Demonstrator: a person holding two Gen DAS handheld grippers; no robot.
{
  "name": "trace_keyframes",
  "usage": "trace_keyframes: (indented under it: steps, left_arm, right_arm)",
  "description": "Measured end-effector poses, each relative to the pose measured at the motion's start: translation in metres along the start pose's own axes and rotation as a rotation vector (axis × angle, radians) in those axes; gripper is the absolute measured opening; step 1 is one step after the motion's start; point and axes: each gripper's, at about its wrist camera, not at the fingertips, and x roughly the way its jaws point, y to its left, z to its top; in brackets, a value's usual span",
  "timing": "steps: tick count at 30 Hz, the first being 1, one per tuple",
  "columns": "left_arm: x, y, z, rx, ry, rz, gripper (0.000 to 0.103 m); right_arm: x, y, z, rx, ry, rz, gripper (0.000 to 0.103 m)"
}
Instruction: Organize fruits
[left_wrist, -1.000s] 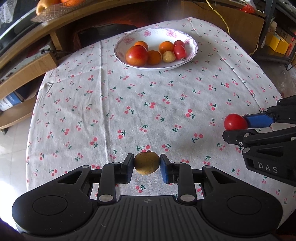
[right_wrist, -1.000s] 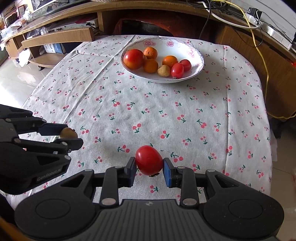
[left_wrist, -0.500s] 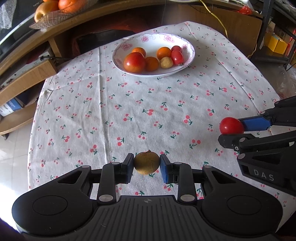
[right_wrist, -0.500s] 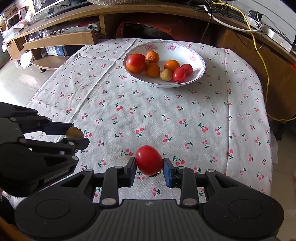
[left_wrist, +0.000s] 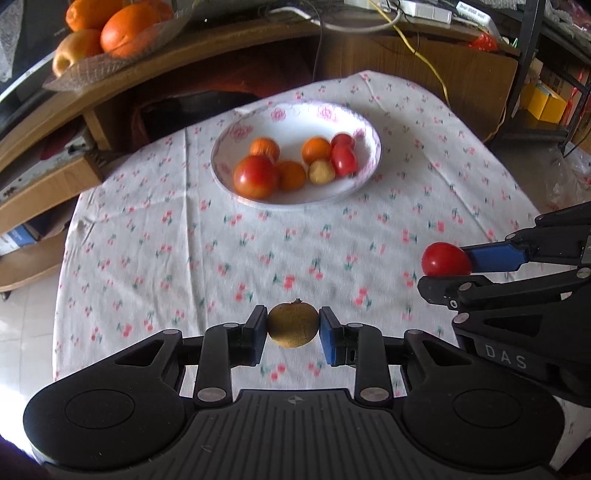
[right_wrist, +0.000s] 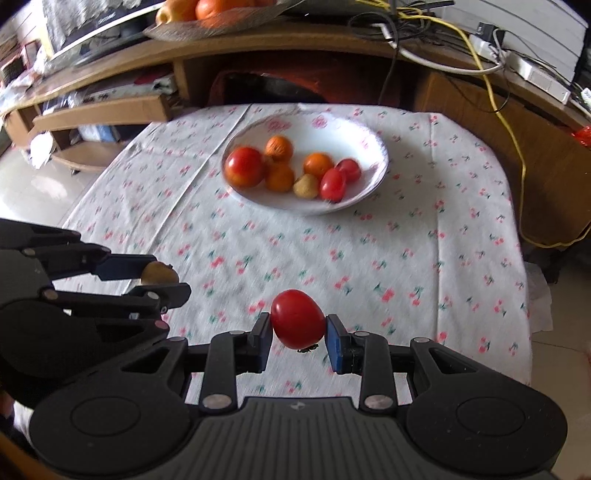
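Your left gripper (left_wrist: 293, 325) pinches a brown fruit (left_wrist: 293, 324) and your right gripper (right_wrist: 298, 325) clamps a red tomato (right_wrist: 297, 318), both above the cloth – carry each over the bowl (right_wrist: 380, 168) rim, lower gently and part the fingers over a bare patch. Seven fruits lie inside – three oranges, three tomatoes, one small tan fruit.

The left gripper (left_wrist: 293, 326) clamps a brown fruit (left_wrist: 293, 324) between its pads, above the cherry-print cloth (left_wrist: 184, 258). At 3 o'clock the right gripper (left_wrist: 448, 275) grips a red tomato (left_wrist: 445, 259). At 12 o'clock, well apart, a flowered bowl (left_wrist: 365, 125) holds tomatoes, oranges and a small yellowish fruit. At 10 o'clock oranges (left_wrist: 122, 29) sit on a wooden shelf (left_wrist: 166, 74).
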Motion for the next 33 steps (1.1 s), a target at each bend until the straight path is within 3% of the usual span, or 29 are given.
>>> trace_keyframes:
  steps: [16, 25, 33]
  left_arm:
    - [0.039, 0.016, 0.086, -0.060, -0.046, -0.019, 0.038]
    - [0.037, 0.016, 0.054, -0.013, 0.033, -0.087, 0.039]
    - [0.069, 0.006, 0.049, -0.018, 0.088, -0.069, 0.044]
  right_arm:
    - [0.043, -0.041, 0.087, 0.092, -0.050, -0.013, 0.032]
    - [0.049, -0.051, 0.086, 0.120, -0.035, -0.011, 0.032]
    - [0.043, -0.041, 0.080, 0.099, -0.041, -0.003, 0.032]
